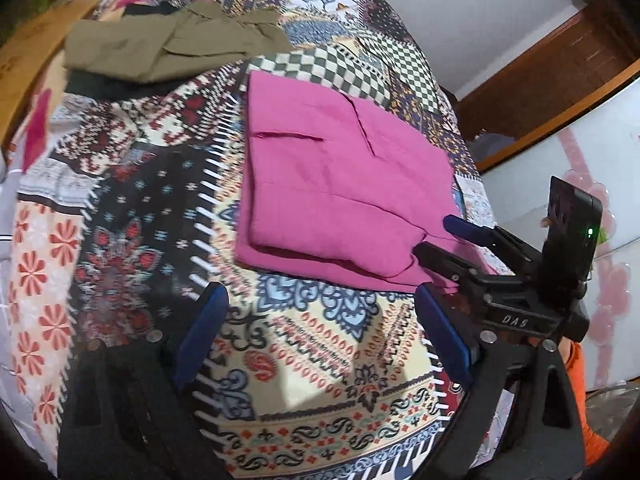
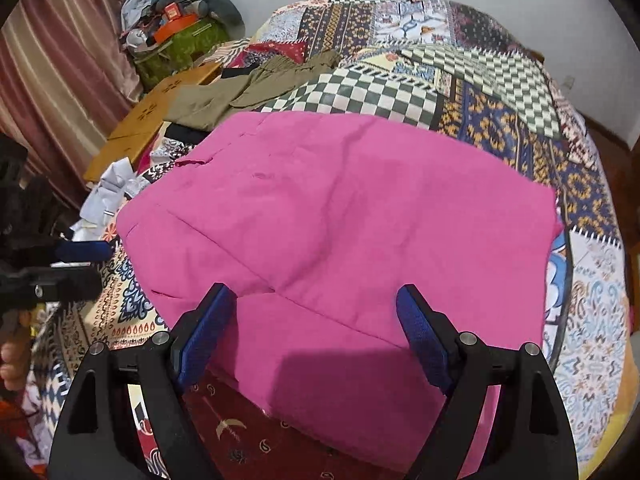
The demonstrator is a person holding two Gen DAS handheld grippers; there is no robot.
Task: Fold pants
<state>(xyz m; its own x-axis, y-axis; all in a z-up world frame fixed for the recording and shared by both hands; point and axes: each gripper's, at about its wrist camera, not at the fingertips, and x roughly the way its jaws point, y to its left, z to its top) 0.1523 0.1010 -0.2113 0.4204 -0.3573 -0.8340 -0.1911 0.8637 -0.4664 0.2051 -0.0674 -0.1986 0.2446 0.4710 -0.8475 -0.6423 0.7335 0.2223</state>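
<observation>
Holding our left gripper (image 1: 320,320) and right gripper (image 2: 316,330) both spread apart and empty, we see folded pink pants (image 2: 340,216) on the patterned bedspread (image 1: 304,344), and "DAS" readable on the right gripper's body in the left view

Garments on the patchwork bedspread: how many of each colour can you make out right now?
Pink folded cotton pants: 1
Olive-green cloth pants: 1
Dark garment under the olive pair, kind unclear: 1
Total: 3 on the patchwork bedspread
</observation>
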